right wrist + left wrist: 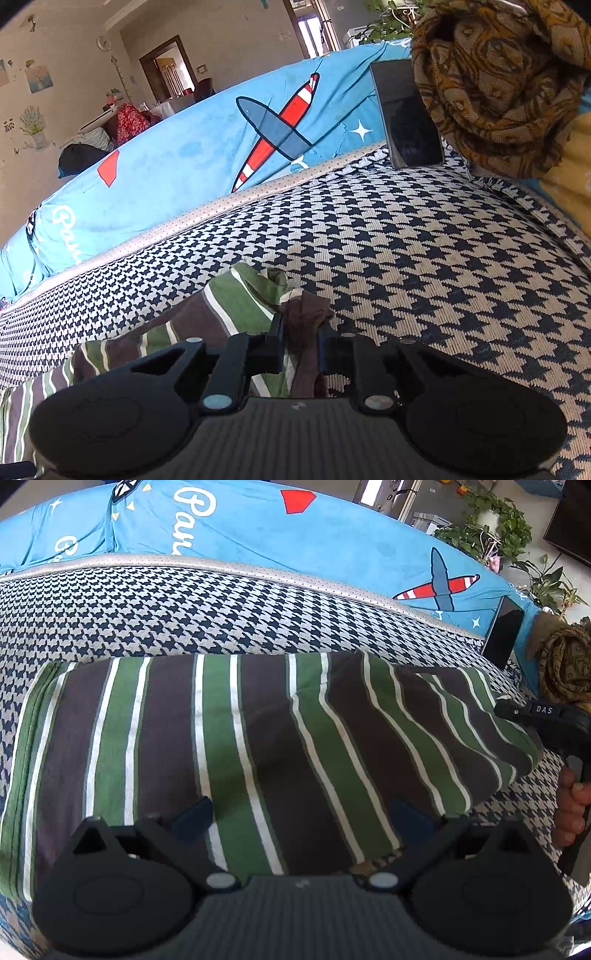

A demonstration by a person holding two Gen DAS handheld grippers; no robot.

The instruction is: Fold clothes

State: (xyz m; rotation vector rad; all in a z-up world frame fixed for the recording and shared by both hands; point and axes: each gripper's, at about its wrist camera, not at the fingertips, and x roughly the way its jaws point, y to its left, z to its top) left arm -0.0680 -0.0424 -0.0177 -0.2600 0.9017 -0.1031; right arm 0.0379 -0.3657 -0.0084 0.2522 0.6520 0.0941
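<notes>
A bunched corner of the striped shirt (258, 306) is clenched in the right gripper (301, 347). The left gripper (301, 818) is spread wide over the shirt, spread on the houndstooth cover (184, 605). The corner should be carried toward nine o'clock, kept taut.

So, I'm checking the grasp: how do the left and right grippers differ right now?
The left gripper is open, fingers wide apart over the flat striped shirt; the right gripper is shut on the shirt's bunched end. Left holds nothing; right pinches cloth. Both are black and work over the houndstooth cushion.
</notes>
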